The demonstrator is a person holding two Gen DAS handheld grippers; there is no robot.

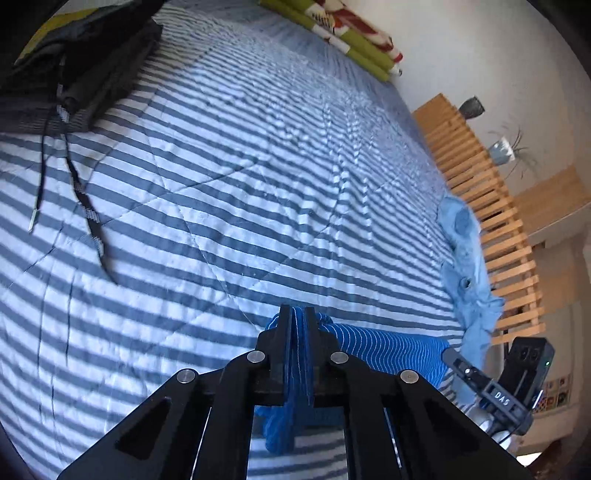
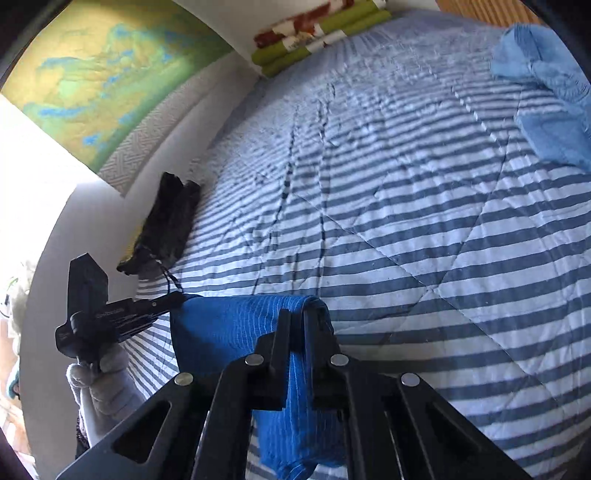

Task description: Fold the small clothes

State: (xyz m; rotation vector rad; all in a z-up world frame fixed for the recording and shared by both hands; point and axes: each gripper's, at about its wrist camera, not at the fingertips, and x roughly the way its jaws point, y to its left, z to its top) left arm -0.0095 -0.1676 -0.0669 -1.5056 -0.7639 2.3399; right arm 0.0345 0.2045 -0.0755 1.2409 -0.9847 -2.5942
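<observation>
A bright blue garment with thin white stripes [image 1: 388, 350] hangs stretched between my two grippers, lifted off the striped bedspread [image 1: 221, 184]. My left gripper [image 1: 298, 314] is shut on one end of it, with cloth bunched between its fingers. In the right wrist view the same blue garment [image 2: 229, 328] drapes over and between the fingers of my right gripper [image 2: 297, 317], which is shut on its other end. A gloved hand [image 2: 99, 384] carries the left gripper at the far left of that view.
A pile of pale blue clothes [image 1: 469, 266] lies at the bed's right edge beside a wooden slatted frame [image 1: 480, 177]. Dark folded clothes with loose drawstrings [image 1: 74, 81] sit at the left edge by the wall. Green patterned pillows [image 1: 343, 33] lie at the head.
</observation>
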